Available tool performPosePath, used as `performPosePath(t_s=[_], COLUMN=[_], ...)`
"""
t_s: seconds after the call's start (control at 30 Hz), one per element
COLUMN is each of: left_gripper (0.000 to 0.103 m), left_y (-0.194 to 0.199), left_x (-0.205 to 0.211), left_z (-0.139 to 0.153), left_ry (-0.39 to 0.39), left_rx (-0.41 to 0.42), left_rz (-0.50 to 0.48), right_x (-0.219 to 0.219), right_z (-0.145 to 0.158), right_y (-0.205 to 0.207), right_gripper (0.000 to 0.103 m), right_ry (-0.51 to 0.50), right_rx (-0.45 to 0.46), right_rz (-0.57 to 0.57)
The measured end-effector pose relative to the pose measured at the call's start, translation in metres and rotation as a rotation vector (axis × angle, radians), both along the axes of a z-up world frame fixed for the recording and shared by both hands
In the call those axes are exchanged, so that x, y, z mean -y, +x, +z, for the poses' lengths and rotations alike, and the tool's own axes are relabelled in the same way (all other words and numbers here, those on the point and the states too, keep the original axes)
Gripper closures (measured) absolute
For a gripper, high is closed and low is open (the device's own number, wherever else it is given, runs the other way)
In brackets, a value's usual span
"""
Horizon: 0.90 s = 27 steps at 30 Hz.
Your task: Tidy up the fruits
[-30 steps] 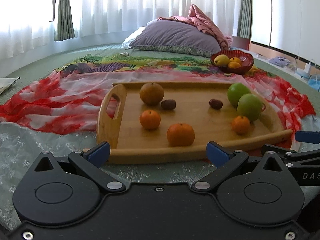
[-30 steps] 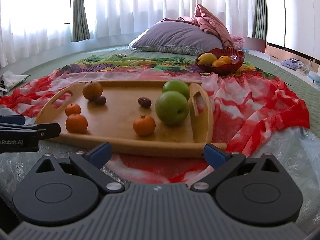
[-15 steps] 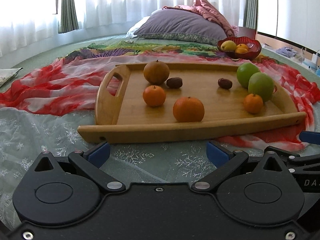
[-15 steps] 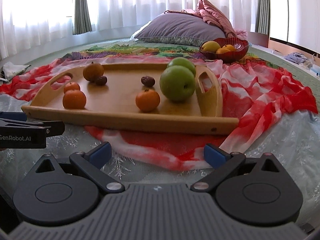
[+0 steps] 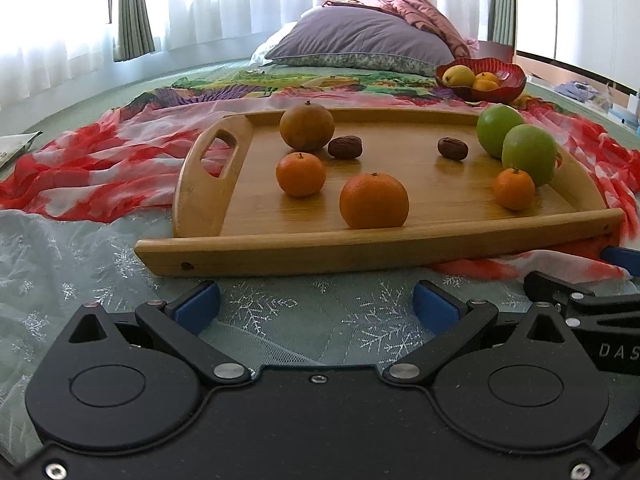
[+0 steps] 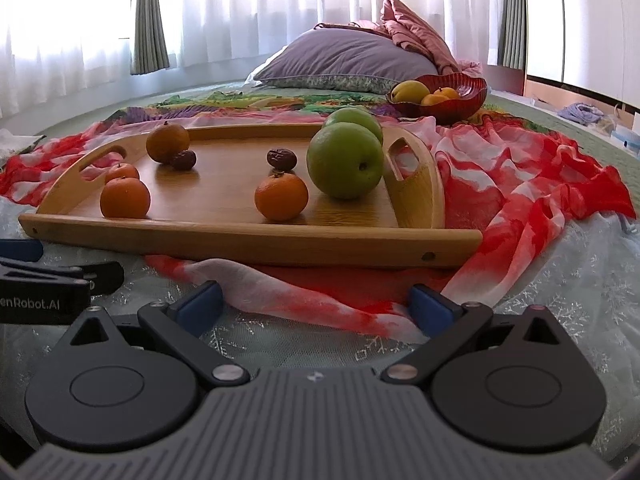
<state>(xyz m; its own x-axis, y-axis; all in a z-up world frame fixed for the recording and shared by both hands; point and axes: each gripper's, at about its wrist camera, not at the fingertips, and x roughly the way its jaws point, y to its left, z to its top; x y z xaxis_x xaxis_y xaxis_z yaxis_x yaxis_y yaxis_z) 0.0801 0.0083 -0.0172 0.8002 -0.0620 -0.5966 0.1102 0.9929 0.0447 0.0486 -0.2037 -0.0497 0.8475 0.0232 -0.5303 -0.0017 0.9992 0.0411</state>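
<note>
Left wrist view
Left gripper [image 5: 316,306]: jaws spread wide, nothing between them; it hangs low over the lace cover [image 5: 60,280], just short of the tray's near rail.
Tray [image 5: 360,254]: wooden, with a handle at each end, resting partly on the red-and-white scarf [image 5: 92,176].
Fruit on tray: large orange [image 5: 374,201] nearest the rail; small orange [image 5: 301,174] behind it to the left; brown round fruit [image 5: 307,127] at the back left, with a dark date [image 5: 345,147] just beside it; second date [image 5: 452,148] right of centre; two green apples [image 5: 529,155] close together at the right end; a small orange [image 5: 514,189] just in front of them.
Red bowl [image 5: 508,86]: beyond the tray's far right corner, holding yellow and orange fruit.
Pillow [image 5: 356,44]: at the head of the bed, under the curtains.

Right wrist view
Right gripper [image 6: 316,306]: jaws spread wide and empty, over the scarf [image 6: 520,184] in front of the tray's right end.
Tray [image 6: 256,240]: near rail directly ahead, right handle [image 6: 416,192] upright.
Fruit: front apple [image 6: 345,160] hides most of the second one; small orange [image 6: 281,197] just left of it; one date [image 6: 282,159] behind that orange.
Left gripper [image 6: 60,276]: enters from the left edge, beside the tray's near left corner.
Red bowl [image 6: 460,104]: well behind the tray, to the right.
</note>
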Motion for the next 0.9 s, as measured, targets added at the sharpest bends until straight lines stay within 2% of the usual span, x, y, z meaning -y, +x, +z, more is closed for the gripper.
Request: performPosePath(t_s=[0.9], left_gripper=[0.0], left_y=[0.0031], left_x=[-0.0027], left_z=[-0.0013], left_ry=[-0.016], left_rx=[-0.006], left_rz=[0.002], right_x=[-0.0019], right_z=[-0.003], right_y=[0.0002], right_gripper=[0.0], right_ry=[-0.006], right_rx=[0.01], right_rz=[0.005])
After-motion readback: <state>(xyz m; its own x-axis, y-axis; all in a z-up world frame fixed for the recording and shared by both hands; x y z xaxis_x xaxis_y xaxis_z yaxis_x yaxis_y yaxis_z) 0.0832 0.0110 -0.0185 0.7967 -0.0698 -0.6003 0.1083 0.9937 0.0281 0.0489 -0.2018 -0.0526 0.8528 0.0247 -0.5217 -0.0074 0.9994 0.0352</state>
